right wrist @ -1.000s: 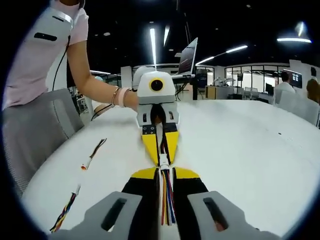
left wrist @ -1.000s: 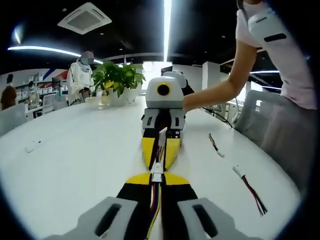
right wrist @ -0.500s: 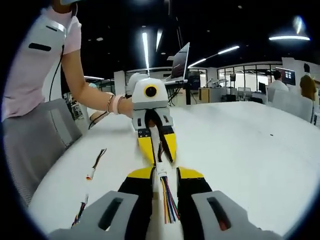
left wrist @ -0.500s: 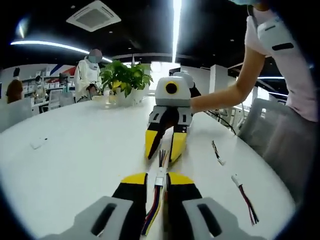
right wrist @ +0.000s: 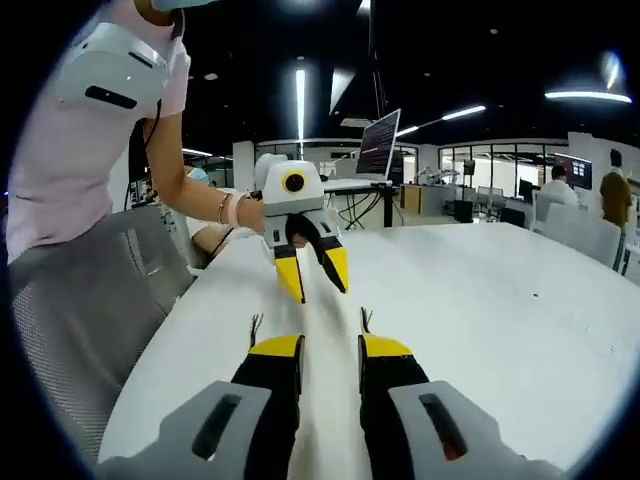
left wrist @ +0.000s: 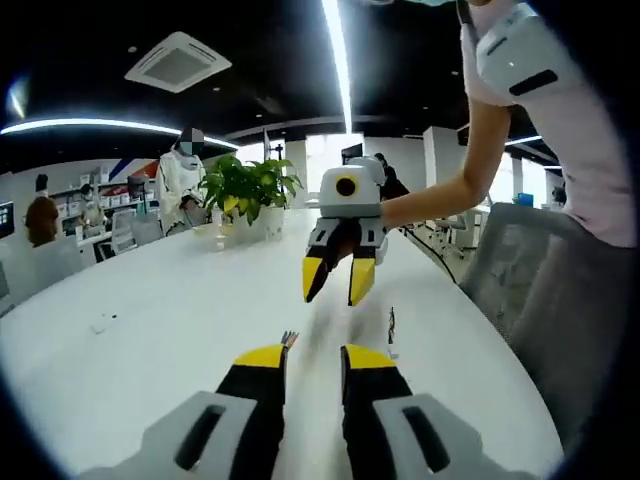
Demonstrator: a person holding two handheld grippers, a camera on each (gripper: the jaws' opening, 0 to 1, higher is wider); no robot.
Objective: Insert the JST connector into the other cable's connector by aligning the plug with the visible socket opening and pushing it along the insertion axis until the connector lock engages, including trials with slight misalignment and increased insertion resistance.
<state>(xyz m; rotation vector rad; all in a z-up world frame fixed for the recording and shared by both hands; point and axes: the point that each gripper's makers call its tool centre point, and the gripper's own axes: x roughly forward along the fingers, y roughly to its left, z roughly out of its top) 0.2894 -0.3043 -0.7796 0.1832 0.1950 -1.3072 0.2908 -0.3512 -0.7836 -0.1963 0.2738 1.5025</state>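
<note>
Of the cables I see only thin wire ends (left wrist: 288,340) on the white table (left wrist: 150,300), at the lower middle of the left gripper view, just beside the jaw tip; the connector itself is too blurred to find. The left gripper (left wrist: 313,357) and the right gripper (right wrist: 330,347) both stand spread apart, holding nothing. I judge the insertion finished or abandoned; whether the lock engaged cannot be told

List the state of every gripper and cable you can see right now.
left gripper: open, nothing between its jaws.
right gripper: open, nothing between its jaws.
cable: lying loose on the table, not gripped.
wire ends: on the table beside the left gripper's jaw tip, not gripped; too blurred to tell whether a connector is mated.
potted plant: upright at the table's far end.
</note>
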